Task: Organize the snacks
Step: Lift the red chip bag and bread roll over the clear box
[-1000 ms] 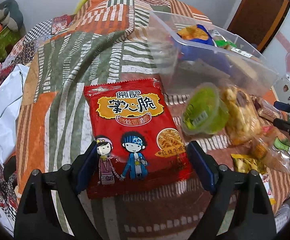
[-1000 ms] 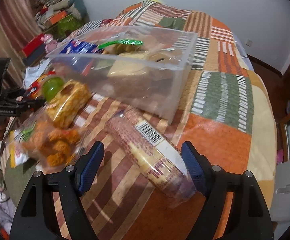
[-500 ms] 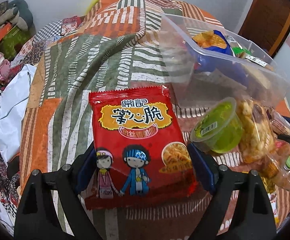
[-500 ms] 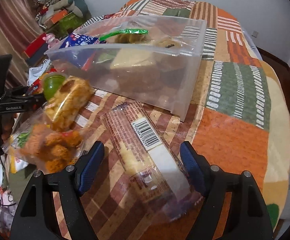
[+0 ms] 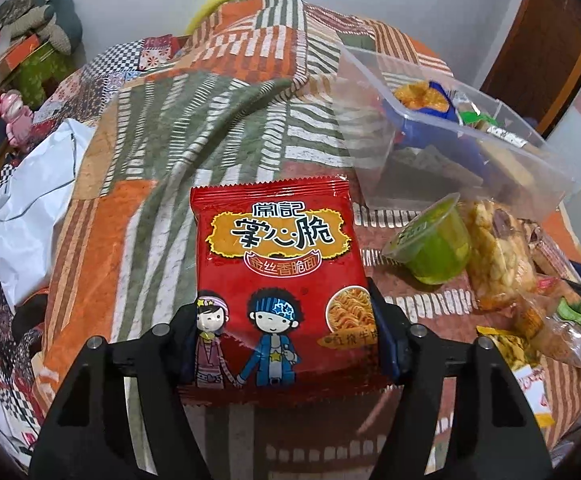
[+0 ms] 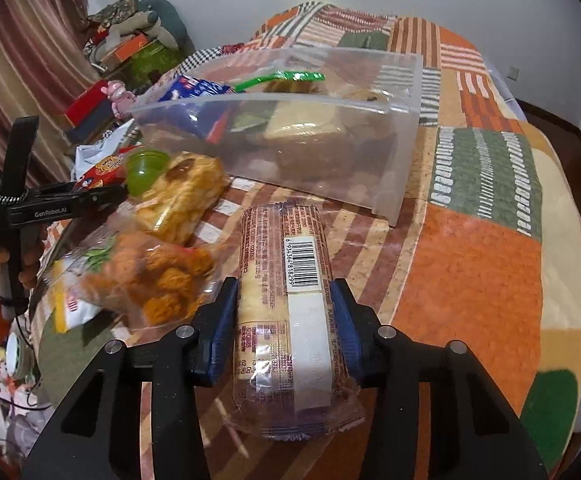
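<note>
In the left wrist view my left gripper is shut on a red noodle snack packet that lies on the patchwork cloth. In the right wrist view my right gripper is shut on a clear-wrapped biscuit roll with a barcode. A clear plastic bin holding several snacks stands behind it; it also shows in the left wrist view. A green jelly cup, a bag of yellow crackers and a bag of orange fried snacks lie between the grippers.
The left gripper's body shows at the left of the right wrist view. A white plastic bag lies at the cloth's left edge. Boxes and stuffed toys are piled by the wall. The round table's edge curves at the right.
Both grippers have moved forward and closed: the left one onto the red packet, the right one onto the biscuit roll, whose sides now touch the pads.
</note>
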Action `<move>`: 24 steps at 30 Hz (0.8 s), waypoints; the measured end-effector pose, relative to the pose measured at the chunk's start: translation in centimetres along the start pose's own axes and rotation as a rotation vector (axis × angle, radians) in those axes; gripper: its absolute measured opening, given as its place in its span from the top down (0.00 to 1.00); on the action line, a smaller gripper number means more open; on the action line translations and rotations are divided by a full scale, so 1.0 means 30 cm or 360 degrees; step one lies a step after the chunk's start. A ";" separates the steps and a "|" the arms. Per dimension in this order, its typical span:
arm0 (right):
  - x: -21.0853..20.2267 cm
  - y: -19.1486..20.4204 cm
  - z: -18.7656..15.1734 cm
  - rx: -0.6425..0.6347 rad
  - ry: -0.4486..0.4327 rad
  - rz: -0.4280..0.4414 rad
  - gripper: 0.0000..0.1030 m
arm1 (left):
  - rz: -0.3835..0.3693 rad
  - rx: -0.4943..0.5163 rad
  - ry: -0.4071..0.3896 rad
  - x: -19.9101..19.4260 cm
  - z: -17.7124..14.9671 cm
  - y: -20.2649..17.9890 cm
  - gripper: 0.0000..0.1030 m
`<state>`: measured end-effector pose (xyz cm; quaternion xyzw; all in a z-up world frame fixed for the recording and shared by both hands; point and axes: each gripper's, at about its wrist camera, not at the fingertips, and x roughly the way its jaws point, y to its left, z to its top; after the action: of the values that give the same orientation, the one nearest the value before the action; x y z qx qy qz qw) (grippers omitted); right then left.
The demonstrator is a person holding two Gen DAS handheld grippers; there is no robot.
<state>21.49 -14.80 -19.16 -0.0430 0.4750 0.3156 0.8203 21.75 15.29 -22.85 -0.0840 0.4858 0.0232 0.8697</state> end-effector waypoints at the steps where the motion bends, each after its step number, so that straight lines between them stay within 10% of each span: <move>1: -0.010 0.006 0.000 -0.0002 -0.0012 0.0003 0.58 | 0.0001 -0.0004 -0.0012 -0.015 -0.001 0.002 0.35; 24: -0.236 0.011 0.183 0.0014 -0.0477 -0.0096 0.58 | -0.0081 0.0095 -0.0372 -0.293 0.183 -0.144 0.35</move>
<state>22.95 -15.88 -10.40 -0.0062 0.3471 0.2916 0.8913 22.26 12.31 -12.04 -0.0671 0.3792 -0.0039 0.9229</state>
